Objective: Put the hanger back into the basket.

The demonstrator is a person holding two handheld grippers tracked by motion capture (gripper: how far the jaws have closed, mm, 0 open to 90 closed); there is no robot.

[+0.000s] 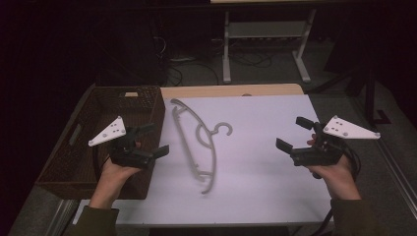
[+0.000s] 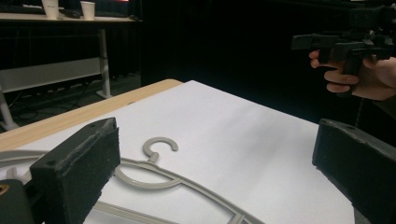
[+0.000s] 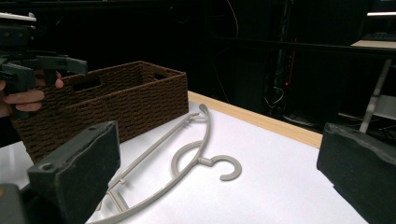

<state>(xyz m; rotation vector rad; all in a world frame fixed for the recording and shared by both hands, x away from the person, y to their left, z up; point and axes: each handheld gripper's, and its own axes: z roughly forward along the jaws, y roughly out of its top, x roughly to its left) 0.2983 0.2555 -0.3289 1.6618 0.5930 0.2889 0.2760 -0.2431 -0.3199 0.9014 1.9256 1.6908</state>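
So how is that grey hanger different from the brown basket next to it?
The grey hanger lies flat on the white table, a thin open outline of pale plastic; the brown basket stands upright, a deep woven box with walls and handle slots. The hanger sits mid-table between the two grippers, while the basket is at the table's left edge, under the left gripper. Neither is being held.
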